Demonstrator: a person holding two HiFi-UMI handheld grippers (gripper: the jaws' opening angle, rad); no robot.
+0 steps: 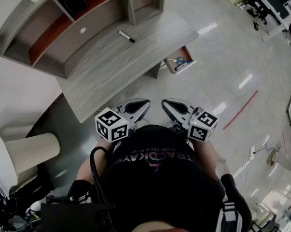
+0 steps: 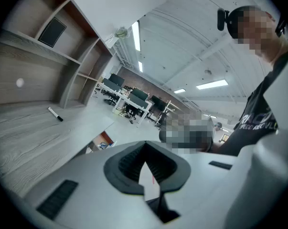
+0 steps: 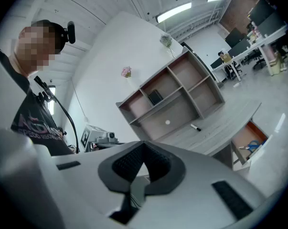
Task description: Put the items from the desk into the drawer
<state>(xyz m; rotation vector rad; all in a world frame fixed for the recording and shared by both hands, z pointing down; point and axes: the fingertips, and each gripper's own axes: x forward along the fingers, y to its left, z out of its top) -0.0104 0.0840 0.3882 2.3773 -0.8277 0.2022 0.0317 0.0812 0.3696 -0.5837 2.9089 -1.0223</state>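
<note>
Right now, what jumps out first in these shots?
A lone marker lies on the grey desk in front of the hutch, and the drawer at the desk's right end stands open with something blue inside. Both tongs, left and right, are shut and empty, held close to the person, short of the desk.

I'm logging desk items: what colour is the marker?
White with a black end; the marker shows best in the head view.

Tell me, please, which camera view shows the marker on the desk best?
The head view: it looks down on the whole marker, which lies on the desk with its dark cap easy to see. The left gripper view and the right gripper view show it too, but smaller and from a low angle.
</note>
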